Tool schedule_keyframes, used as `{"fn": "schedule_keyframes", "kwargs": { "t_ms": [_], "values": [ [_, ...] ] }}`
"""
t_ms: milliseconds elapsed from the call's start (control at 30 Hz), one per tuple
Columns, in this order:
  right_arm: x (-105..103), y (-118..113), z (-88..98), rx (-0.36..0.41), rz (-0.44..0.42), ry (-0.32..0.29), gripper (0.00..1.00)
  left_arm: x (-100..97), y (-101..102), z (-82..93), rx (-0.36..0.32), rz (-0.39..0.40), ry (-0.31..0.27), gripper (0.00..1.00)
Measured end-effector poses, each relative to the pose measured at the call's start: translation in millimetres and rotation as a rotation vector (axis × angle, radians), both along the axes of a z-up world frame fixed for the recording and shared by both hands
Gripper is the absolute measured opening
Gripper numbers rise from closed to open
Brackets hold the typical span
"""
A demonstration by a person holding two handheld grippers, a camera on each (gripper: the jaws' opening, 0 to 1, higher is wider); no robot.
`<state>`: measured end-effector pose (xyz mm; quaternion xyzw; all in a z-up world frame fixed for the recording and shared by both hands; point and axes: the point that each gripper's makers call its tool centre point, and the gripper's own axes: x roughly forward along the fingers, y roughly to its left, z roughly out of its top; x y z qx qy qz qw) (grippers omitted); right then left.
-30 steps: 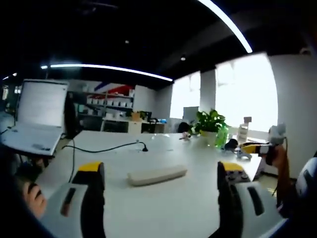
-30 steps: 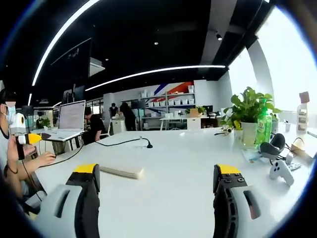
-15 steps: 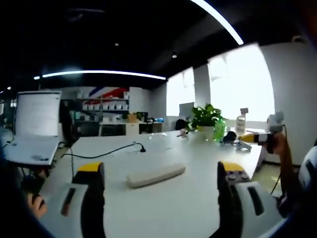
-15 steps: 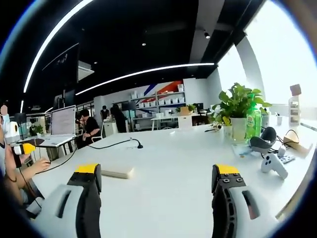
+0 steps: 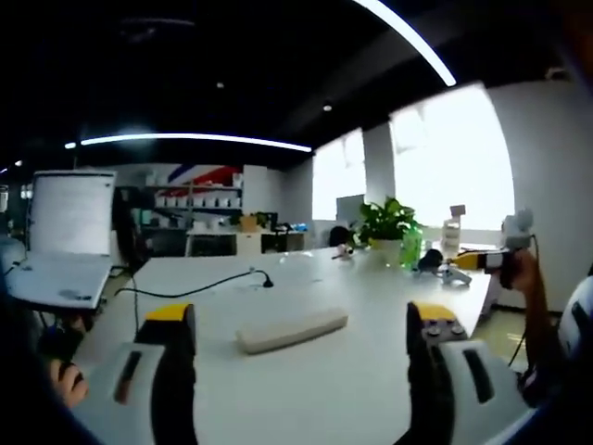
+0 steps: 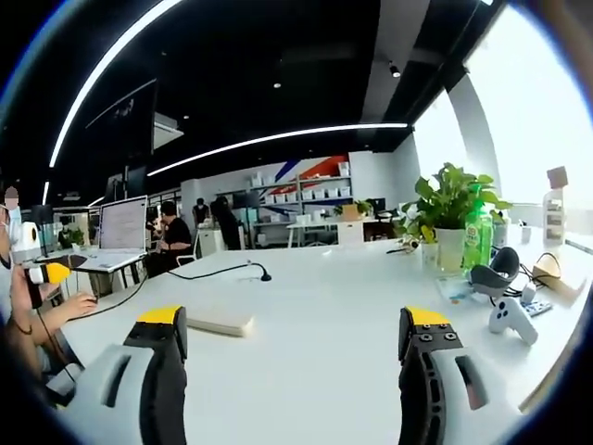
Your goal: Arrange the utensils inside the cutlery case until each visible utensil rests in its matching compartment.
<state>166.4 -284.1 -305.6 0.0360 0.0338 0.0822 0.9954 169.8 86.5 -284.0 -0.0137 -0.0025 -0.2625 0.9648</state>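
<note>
hovering above the white table (image 5: 306,389), the left gripper (image 5: 301,334) has its two yellow-tipped jaws spread wide, nothing between them and nothing touching them. beyond the gap, toward the middle of the table, lies a long, flat, pale case (image 5: 292,329), closed as far as can be told; it looks like the cutlery case, though no utensils can be made out. a black cable (image 5: 199,281) runs across the far left of the table toward an open laptop (image 5: 60,236). a potted plant (image 5: 384,225) and a green bottle (image 5: 410,248) stand at the far right.

the right gripper (image 6: 292,334) is likewise spread wide and empty over the same table (image 6: 306,371). the pale case (image 6: 220,322) lies just beyond its left jaw, apart from it. near the far right edge are the plant (image 6: 449,209), the bottle (image 6: 475,236), and a white game controller (image 6: 508,315). at the left edge a person's hand (image 6: 79,304) rests on the table.
</note>
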Motion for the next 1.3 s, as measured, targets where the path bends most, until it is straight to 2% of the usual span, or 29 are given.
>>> {"fn": "schedule_keyframes", "kwargs": {
  "t_ms": [333, 500, 600, 700, 867, 1000, 1100, 1300],
  "values": [
    [-1.0, 2.0, -4.5, 0.003, 0.015, 0.017, 0.99, 0.3, 2.2, -0.8, -0.001, 0.014, 0.004, 1.00],
    [1.7, 1.8, -4.0, -0.012, 0.014, 0.007, 0.99, 3.3, 12.3, 3.5, -0.051, 0.055, -0.006, 0.98],
    [4.6, 6.4, -9.3, -0.021, 0.043, 0.029, 0.99, 3.2, 17.8, 5.6, 0.002, 0.093, -0.034, 0.95],
    [5.2, 14.3, -16.6, -0.023, 0.068, 0.055, 0.99, -1.0, 17.5, 11.0, 0.000, 0.101, -0.058, 0.96],
    [9.0, 12.7, -18.7, -0.019, 0.076, 0.065, 0.99, -3.5, 14.3, 10.8, -0.014, 0.075, -0.048, 0.97],
    [9.0, 12.0, -24.5, -0.002, 0.069, 0.080, 0.99, -1.1, 16.3, 7.7, 0.003, 0.092, -0.042, 0.97],
    [8.4, 12.1, -23.2, 0.012, 0.069, 0.071, 0.99, 1.7, 22.7, 7.0, 0.019, 0.128, -0.046, 0.97],
    [5.5, 11.6, -17.6, 0.004, 0.067, 0.054, 0.99, 0.0, 30.2, 11.2, -0.008, 0.145, -0.050, 0.97]
  ]
}}
